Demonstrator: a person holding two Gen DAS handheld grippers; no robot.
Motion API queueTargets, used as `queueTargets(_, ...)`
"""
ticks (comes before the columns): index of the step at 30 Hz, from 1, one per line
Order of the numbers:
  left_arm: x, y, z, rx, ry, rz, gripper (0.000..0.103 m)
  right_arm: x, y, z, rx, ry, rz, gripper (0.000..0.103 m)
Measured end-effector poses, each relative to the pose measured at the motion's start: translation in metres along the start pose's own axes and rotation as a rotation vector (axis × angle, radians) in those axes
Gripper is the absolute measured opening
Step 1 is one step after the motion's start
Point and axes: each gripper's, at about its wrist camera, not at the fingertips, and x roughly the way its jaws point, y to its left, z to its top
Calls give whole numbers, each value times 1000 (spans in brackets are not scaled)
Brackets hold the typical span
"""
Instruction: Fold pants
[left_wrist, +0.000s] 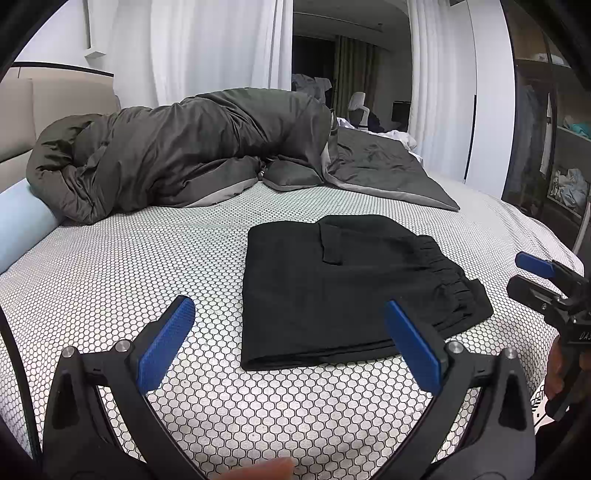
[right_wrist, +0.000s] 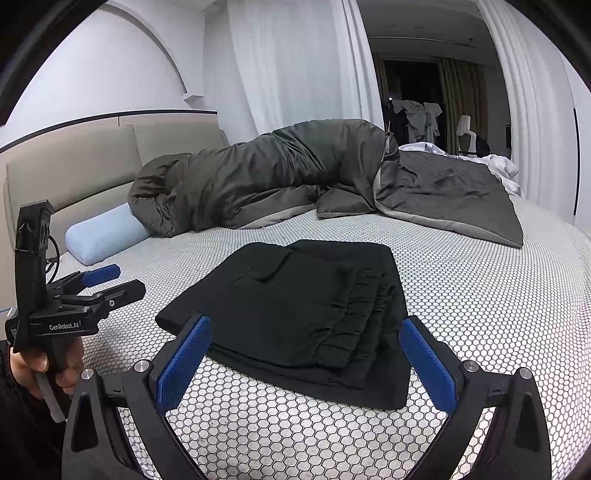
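Although the black fabric pants (left_wrist: 343, 291) already lie in a compact folded rectangle on the white mattress cover with the black honeycomb print (left_wrist: 129, 258), you hold both tools just short of it, so the folding looks all but finished. Your left gripper (left_wrist: 291, 336) hangs over the cover at the near left corner of the bundle with its blue pads spread wide and nothing between them. Your right gripper (right_wrist: 306, 354) faces the gathered elastic waistband (right_wrist: 364, 314) on the top layer, jaws equally wide and empty.

In the right wrist view, the layers do not sit quite flush: the bottom layer sticks out past the waistband at the near edge. If you want a tidier stack, your next move would probably be to pinch that edge low and draw it square, or simply press the top flat. Keep the pads from dragging, since loose cloth like this will shift easily.

The rumpled dark grey duvet (right_wrist: 266, 177) and pale blue bolster pillow (right_wrist: 107, 236) lie well apart, toward the headboard.
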Motion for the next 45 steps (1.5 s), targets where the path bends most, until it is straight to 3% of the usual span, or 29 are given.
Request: queueTargets(45, 1, -2, -1, -3, -5, 7, 102, 0, -9, -4, -13, 6, 13, 103)
